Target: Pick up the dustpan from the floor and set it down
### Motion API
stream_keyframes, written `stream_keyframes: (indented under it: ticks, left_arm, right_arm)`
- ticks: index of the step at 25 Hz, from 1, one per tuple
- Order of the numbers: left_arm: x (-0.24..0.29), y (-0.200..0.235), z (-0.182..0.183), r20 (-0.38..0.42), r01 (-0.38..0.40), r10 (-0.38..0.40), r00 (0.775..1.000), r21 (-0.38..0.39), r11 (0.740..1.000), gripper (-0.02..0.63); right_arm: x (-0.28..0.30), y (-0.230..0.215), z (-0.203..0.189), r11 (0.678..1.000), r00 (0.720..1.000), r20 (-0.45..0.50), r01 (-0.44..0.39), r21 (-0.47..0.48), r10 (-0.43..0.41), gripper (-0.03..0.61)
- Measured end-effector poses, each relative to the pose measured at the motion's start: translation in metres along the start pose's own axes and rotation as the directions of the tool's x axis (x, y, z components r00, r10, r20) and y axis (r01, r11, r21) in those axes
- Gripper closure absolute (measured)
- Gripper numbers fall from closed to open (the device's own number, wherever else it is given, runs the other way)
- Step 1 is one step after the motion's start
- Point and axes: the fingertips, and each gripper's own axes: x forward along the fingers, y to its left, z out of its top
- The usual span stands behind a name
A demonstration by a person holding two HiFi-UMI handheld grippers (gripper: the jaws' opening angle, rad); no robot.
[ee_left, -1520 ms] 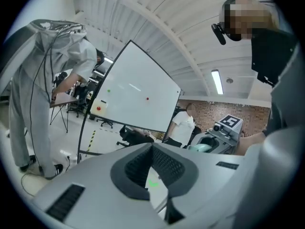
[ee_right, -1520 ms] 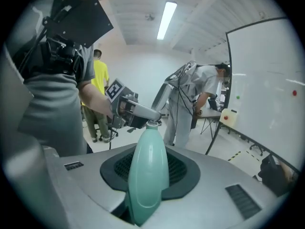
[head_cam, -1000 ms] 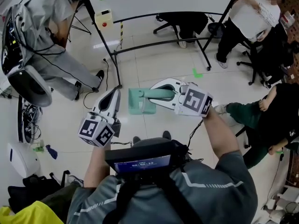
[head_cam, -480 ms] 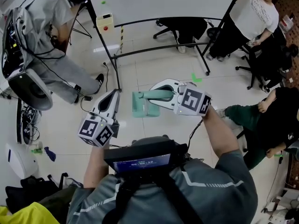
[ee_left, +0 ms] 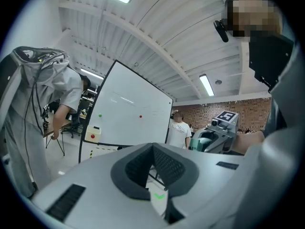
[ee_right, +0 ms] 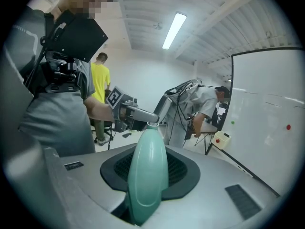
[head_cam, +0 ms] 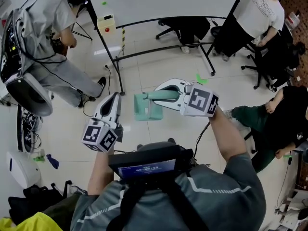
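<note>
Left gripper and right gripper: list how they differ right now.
The white left gripper holds nothing, and its jaws are together. The white right gripper is clamped on the handle of the pale green plastic dustpan, with its jaws apart around it. In the head view the left gripper points away from the person, while the right gripper points across, toward the person's left. Both are white and carry a cube with square markers.

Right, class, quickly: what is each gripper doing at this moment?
Left gripper: jaws together, nothing between them.
Right gripper: closed on the handle of the green dustpan.
</note>
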Motion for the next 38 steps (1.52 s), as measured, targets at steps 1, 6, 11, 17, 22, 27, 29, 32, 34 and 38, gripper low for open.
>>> stream_keyframes:
  ticks: [1, 6, 11, 17, 22, 27, 29, 32, 34, 38]
  left_arm:
    - [-0.002, 0.004, 0.0, -0.005, -0.002, 0.002, 1.0, 0.004, 1.0, 0.592]
    - [-0.01, 0.036, -0.003, -0.027, 0.024, -0.024, 0.999, 0.011, 1.0, 0.591]
    - [-0.01, 0.071, 0.0, -0.034, 0.078, -0.078, 0.996, 0.003, 0.997, 0.591]
    - [0.022, 0.089, 0.007, -0.038, 0.097, -0.096, 0.995, 0.029, 0.995, 0.591]
    - [0.08, 0.102, 0.008, -0.046, 0.067, -0.063, 0.997, 0.097, 0.993, 0.591]
    - [0.161, 0.127, 0.016, -0.027, -0.003, 0.006, 1.0, 0.095, 0.995, 0.591]
    - [0.195, 0.137, 0.02, -0.022, -0.026, 0.028, 0.999, 0.086, 0.996, 0.591]
    - [0.244, 0.146, 0.025, -0.027, -0.067, 0.07, 0.997, 0.087, 0.994, 0.591]
    - [0.273, 0.149, 0.03, -0.028, -0.102, 0.104, 0.994, 0.089, 0.991, 0.591]
    - [0.327, 0.152, 0.037, -0.031, -0.128, 0.132, 0.991, 0.086, 0.988, 0.591]
  right_arm:
    - [0.004, -0.001, 0.002, 1.0, 1.0, -0.003, 0.002, 0.0, -0.002, 0.462]
    - [0.033, -0.008, 0.005, 1.0, 0.999, -0.035, 0.017, 0.002, -0.017, 0.462]
    - [0.064, -0.029, 0.007, 0.998, 0.997, -0.056, 0.056, 0.002, -0.056, 0.462]
    - [0.072, -0.076, -0.005, 0.998, 0.997, -0.044, 0.064, 0.021, -0.063, 0.462]
    - [0.068, -0.138, -0.022, 0.999, 0.999, -0.015, 0.039, 0.005, -0.039, 0.462]
    - [0.057, -0.213, -0.042, 0.999, 1.0, 0.006, -0.021, -0.034, 0.021, 0.462]
    - [0.054, -0.244, -0.048, 0.997, 0.999, 0.005, -0.046, -0.055, 0.046, 0.462]
    - [0.048, -0.289, -0.062, 0.993, 0.997, -0.008, -0.078, -0.09, 0.078, 0.462]
    - [0.044, -0.317, -0.072, 0.99, 0.996, -0.017, -0.092, -0.104, 0.091, 0.462]
    - [0.032, -0.366, -0.093, 0.987, 0.993, -0.023, -0.117, -0.111, 0.115, 0.463]
